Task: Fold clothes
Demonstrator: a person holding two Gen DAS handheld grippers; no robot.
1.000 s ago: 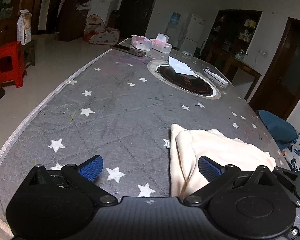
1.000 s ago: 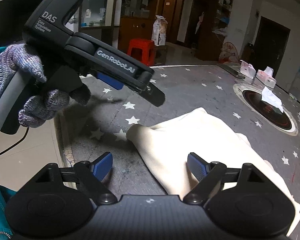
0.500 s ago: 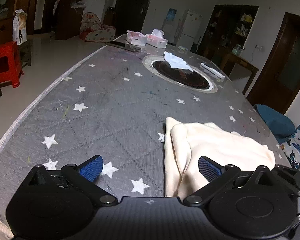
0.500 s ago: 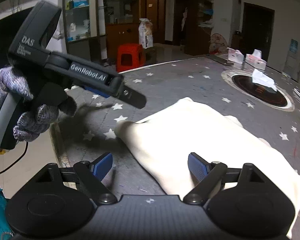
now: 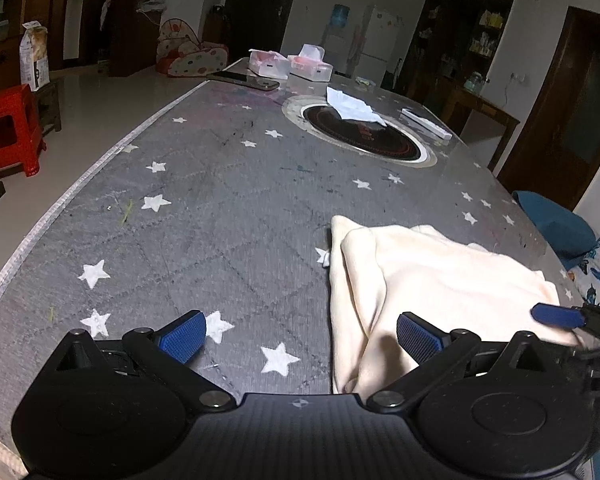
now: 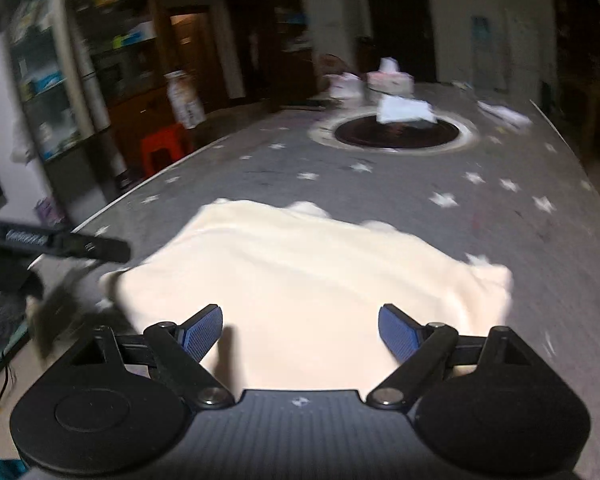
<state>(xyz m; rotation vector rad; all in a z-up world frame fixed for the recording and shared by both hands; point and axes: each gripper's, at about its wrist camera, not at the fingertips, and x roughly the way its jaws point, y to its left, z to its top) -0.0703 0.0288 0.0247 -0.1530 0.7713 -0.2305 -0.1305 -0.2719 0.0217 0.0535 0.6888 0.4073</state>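
A grey star-printed surface [image 5: 228, 208] runs away from both tools. The cream garment [image 5: 428, 276] lies folded on its near part, at about 4 o'clock in the left wrist view. The left tool [image 5: 300, 334] hangs with its jaws spread wide, one blue pad over bare surface, the other over the garment's edge. The right tool [image 6: 300, 330], in a blurred view, is likewise spread, gripping nothing, above the garment. At 12 o'clock sit a round black inset [image 5: 362, 136] with white paper [image 5: 352, 106], then tissue boxes [image 5: 290, 63]. A red stool [image 5: 10, 128] stands on the floor at 9 o'clock.
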